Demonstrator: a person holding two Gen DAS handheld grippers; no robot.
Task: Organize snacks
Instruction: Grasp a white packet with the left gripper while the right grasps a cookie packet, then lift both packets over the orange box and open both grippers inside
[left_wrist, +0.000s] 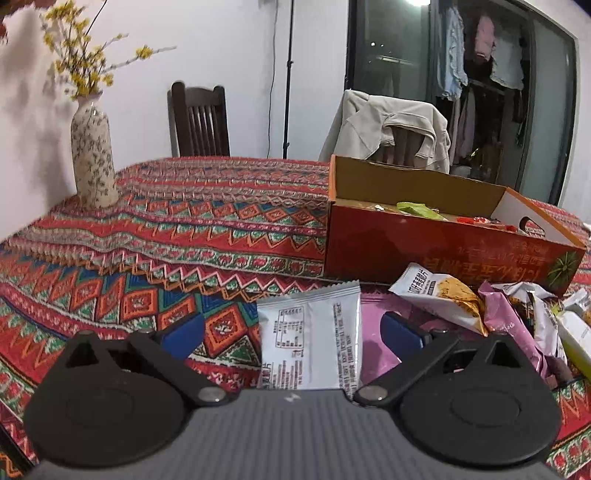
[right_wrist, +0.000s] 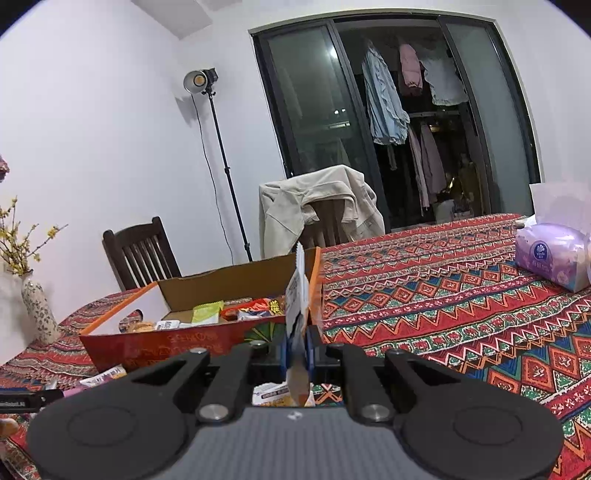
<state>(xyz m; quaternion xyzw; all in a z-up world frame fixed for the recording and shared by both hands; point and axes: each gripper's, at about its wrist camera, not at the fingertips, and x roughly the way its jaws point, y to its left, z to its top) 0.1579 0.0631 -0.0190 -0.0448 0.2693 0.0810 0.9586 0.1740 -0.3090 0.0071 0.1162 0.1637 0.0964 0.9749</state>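
Blue-padded right tongs are pinching a white snack packet upright; left tongs are hovering spread. Red cardboard box is holding assorted snacks.

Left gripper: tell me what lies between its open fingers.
In the left wrist view, a silver-white snack packet lies flat on the tablecloth between the left gripper's fingers.

The worktop is covered by a woven patterned cloth. Glossy printed cardboard forms the box; a shiny foil packet is seen.
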